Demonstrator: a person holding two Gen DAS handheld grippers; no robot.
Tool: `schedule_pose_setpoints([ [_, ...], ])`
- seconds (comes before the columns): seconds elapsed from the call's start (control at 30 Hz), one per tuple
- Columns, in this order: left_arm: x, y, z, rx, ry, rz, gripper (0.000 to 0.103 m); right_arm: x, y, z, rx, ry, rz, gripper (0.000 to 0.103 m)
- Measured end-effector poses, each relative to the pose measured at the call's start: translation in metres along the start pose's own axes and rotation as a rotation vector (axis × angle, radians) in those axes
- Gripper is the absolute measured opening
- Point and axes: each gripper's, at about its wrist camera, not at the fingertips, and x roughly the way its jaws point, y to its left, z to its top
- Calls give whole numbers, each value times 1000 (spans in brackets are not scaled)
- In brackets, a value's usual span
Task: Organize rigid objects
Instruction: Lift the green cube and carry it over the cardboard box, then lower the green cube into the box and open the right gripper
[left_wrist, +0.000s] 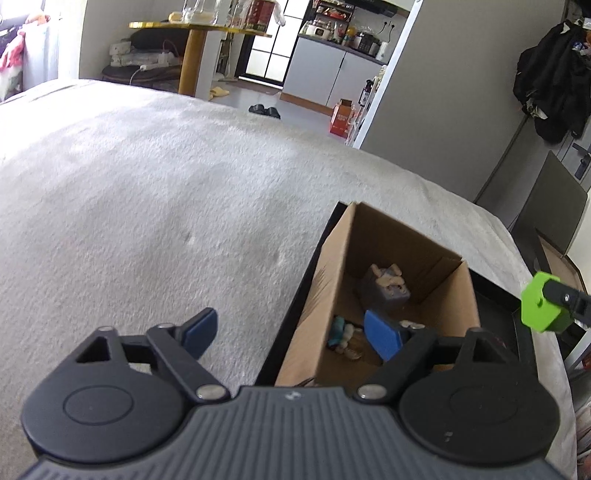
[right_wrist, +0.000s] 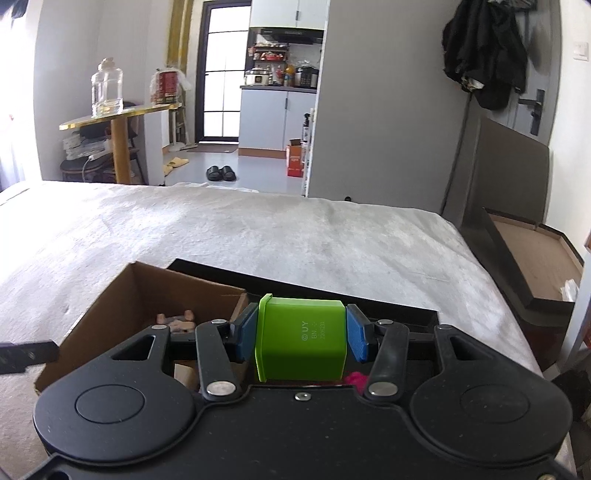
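Observation:
My right gripper (right_wrist: 302, 338) is shut on a green plastic block (right_wrist: 301, 338), held above the black tray (right_wrist: 332, 291) to the right of the cardboard box (right_wrist: 122, 299). The block also shows at the right edge of the left wrist view (left_wrist: 541, 308). My left gripper (left_wrist: 293, 334) is open and empty, with its right finger over the cardboard box (left_wrist: 436, 258) and its left finger over the bed. Small objects lie in the box: a grey block with pale pieces (left_wrist: 386, 286) and a teal and white item (left_wrist: 341, 334).
The box and black tray (left_wrist: 295, 295) sit on a bed with a white fuzzy blanket (left_wrist: 147, 184). A pink item (right_wrist: 356, 378) lies in the tray under the green block. A dark open box (right_wrist: 532, 251) stands right of the bed. A gold side table (right_wrist: 118, 114) is beyond.

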Motion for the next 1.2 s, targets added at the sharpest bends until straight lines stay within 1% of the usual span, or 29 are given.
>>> schedule_pose_setpoints([
  [0.03, 0, 2, -2, -5, -2, -6, 81, 1, 5, 1, -6, 2, 4, 49],
  [0.1, 1, 5, -3, -13, 0, -19, 70, 3, 16, 1, -20, 5, 13, 49],
  [0.13, 2, 6, -4, -19, 6, -29, 67, 4, 22, 2, -27, 7, 17, 49],
  [0.2, 5, 9, -6, -34, 16, -46, 54, 5, 33, 2, -39, 8, 28, 49],
  [0.33, 11, 15, -11, -68, 44, -76, 39, 10, 54, 4, -66, 20, 55, 49],
  [0.37, 13, 16, -12, -73, 50, -90, 33, 11, 59, 4, -71, 22, 63, 49],
  [0.4, 13, 16, -13, -84, 55, -104, 28, 12, 64, 5, -78, 25, 72, 49],
  [0.43, 13, 16, -13, -93, 58, -114, 26, 13, 69, 5, -87, 25, 80, 49],
  [0.5, 12, 15, -14, -96, 61, -135, 18, 13, 76, 6, -101, 24, 90, 49],
  [0.7, 13, 18, -14, -111, 60, -146, 17, 21, 90, 4, -120, 47, 115, 49],
  [0.8, 12, 18, -14, -121, 63, -147, 17, 26, 98, 5, -118, 66, 143, 49],
  [1.0, 14, 20, -14, -135, 68, -152, 17, 31, 117, 12, -119, 68, 194, 49],
  [1.03, 14, 20, -13, -139, 70, -153, 17, 31, 119, 14, -118, 65, 214, 50],
  [1.07, 14, 21, -14, -140, 70, -153, 17, 30, 122, 17, -122, 52, 237, 56],
  [1.1, 14, 20, -14, -139, 70, -153, 17, 27, 125, 19, -136, 36, 244, 66],
  [1.17, 14, 21, -14, -146, 74, -152, 17, 22, 128, 20, -161, 8, 234, 70],
  [1.2, 14, 21, -14, -149, 75, -155, 17, 21, 127, 20, -166, 9, 235, 70],
])
